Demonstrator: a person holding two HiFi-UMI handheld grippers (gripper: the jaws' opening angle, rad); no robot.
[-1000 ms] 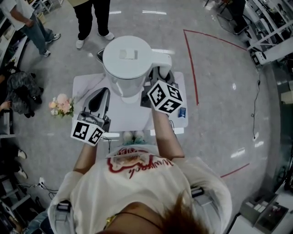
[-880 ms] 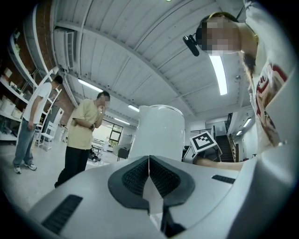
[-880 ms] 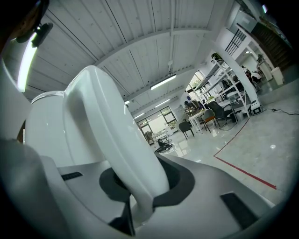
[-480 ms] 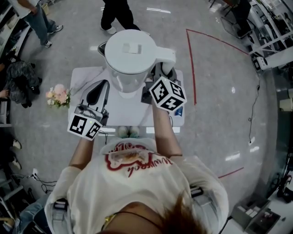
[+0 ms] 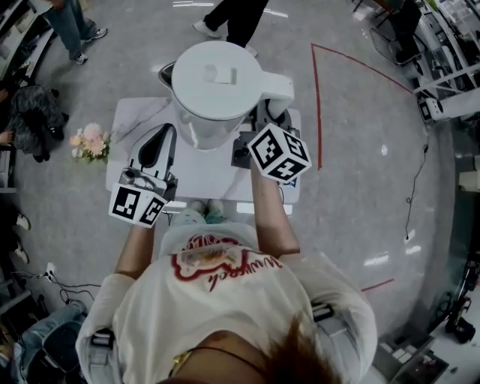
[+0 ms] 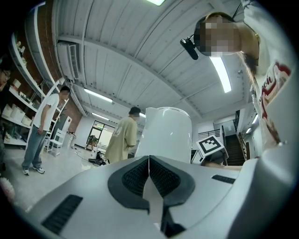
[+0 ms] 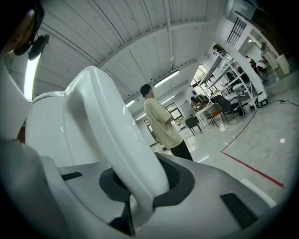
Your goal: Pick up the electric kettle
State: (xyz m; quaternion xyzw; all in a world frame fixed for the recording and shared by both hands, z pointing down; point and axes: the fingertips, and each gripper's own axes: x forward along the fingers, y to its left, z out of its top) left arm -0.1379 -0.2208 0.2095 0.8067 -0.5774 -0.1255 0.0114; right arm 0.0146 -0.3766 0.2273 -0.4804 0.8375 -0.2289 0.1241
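Note:
The white electric kettle (image 5: 214,82) is held over the far part of the small white table (image 5: 202,180), lid up. My right gripper (image 5: 266,118) is shut on its curved handle (image 5: 276,86), which passes between the dark pads (image 7: 180,179) in the right gripper view, where the handle (image 7: 117,144) rises to the kettle body (image 7: 46,130). My left gripper (image 5: 165,136) hovers over the table's left side, just left of the kettle, shut with nothing in it. Its pads (image 6: 135,177) meet in the left gripper view, with the kettle (image 6: 166,133) beyond them.
A bunch of pink flowers (image 5: 90,142) lies on the floor left of the table. A small blue item (image 5: 298,180) sits at the table's right edge. People (image 5: 232,19) stand beyond the table, and a red line (image 5: 316,97) marks the floor to the right.
The kettle stays gripped by the right gripper and sits a little higher in the head view. The left gripper has shifted slightly left. People at the back have walked to the right.

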